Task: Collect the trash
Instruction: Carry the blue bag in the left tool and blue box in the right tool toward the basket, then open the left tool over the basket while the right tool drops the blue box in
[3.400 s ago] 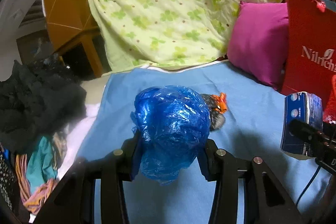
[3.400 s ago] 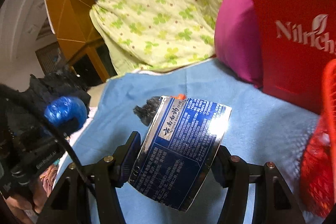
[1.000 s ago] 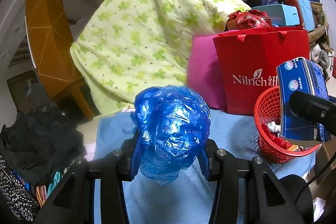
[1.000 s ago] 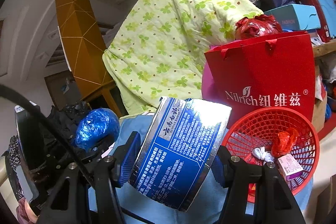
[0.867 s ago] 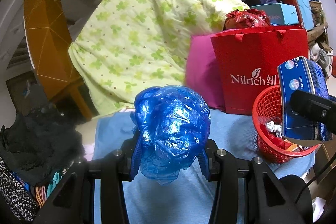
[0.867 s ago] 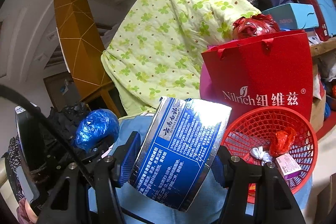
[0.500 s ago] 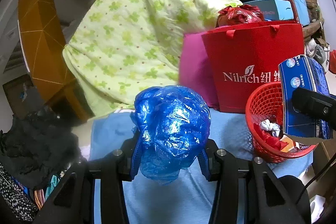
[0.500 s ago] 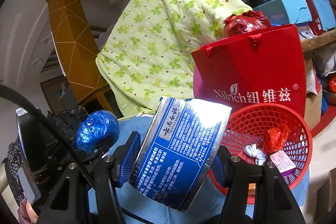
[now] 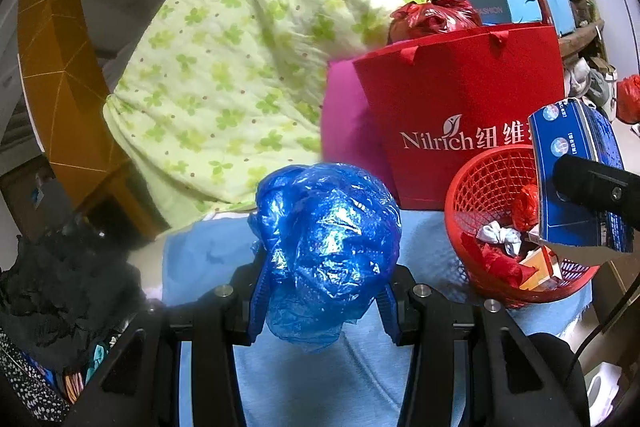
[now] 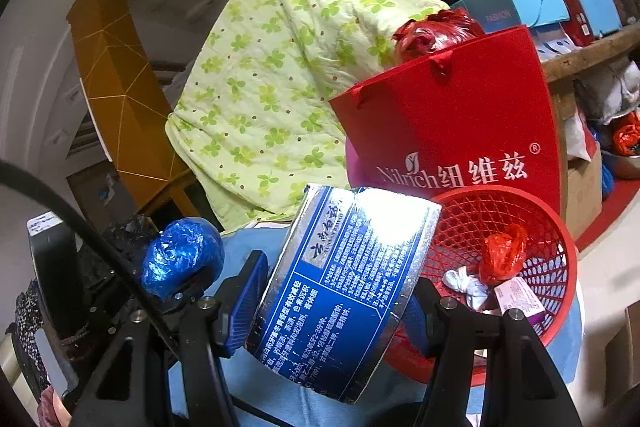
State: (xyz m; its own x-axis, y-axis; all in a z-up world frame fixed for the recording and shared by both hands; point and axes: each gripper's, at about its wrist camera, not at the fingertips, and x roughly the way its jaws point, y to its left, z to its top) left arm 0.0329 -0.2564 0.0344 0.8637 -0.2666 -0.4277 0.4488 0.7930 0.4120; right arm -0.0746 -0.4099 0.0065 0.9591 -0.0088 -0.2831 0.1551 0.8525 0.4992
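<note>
Two claws grip trash: left claw (image 9: 324, 301) clenches a crumpled blue bag (image 9: 326, 243); right claw (image 10: 334, 305) a shiny blue box (image 10: 344, 291).

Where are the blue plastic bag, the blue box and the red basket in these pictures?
blue plastic bag (image 9: 326, 243): left wrist view, on the middle of the crumpled wad.
blue box (image 10: 344, 291): right wrist view, on its printed blue face.
red basket (image 10: 560, 259): right wrist view, on the mesh wall at its right.
</note>
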